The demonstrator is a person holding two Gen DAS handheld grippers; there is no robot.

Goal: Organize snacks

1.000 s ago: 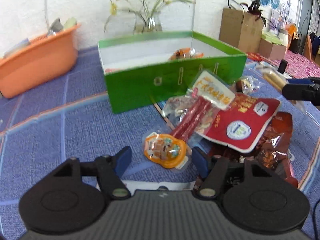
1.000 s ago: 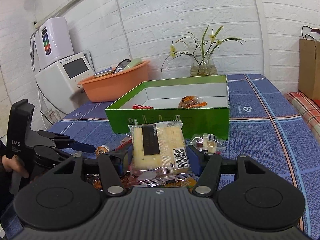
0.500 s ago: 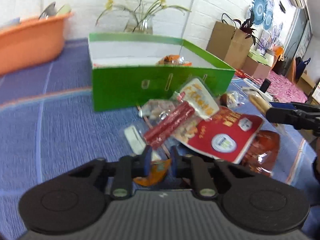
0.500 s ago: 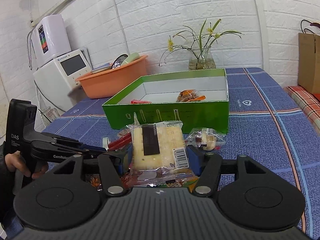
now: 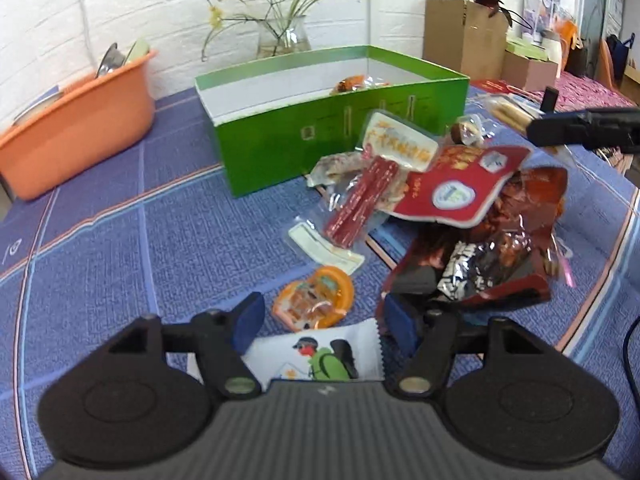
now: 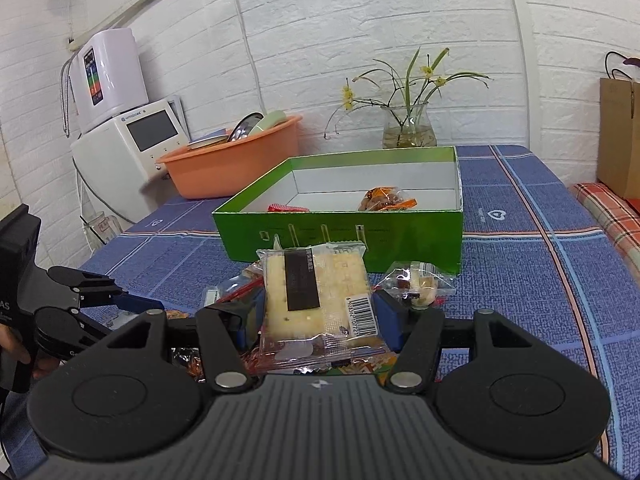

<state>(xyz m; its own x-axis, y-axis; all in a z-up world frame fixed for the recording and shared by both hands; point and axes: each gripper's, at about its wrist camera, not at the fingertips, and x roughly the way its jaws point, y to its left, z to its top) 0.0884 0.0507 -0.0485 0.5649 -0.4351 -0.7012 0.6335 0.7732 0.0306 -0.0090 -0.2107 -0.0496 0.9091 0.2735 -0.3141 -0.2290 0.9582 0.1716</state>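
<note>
In the left wrist view my left gripper [image 5: 322, 318] hangs over the blue tablecloth with its jaws opening. A small orange snack packet [image 5: 312, 302] lies on the cloth just ahead of the fingertips, free of the pads. Under the gripper lies a white packet [image 5: 320, 356] with a cartoon hiker. In the right wrist view my right gripper [image 6: 316, 320] is shut on a clear cracker packet [image 6: 316, 300], held upright. Beyond it stands the green box [image 6: 340, 236] with an orange packet [image 6: 384, 200] and a red one [image 6: 288, 208] inside.
A heap of snacks sits right of my left gripper: a sausage pack [image 5: 360, 200], a red pouch [image 5: 460, 188], dark red bags [image 5: 500, 260]. An orange basin [image 5: 76, 120] stands far left, a flower vase [image 5: 284, 38] behind the box, and white appliances [image 6: 120, 140] off the table's left.
The left jaws closed around the orange packet and have opened again; the packet lies on the cloth. The left gripper drew back, showing the white packet. The right gripper kept still.
</note>
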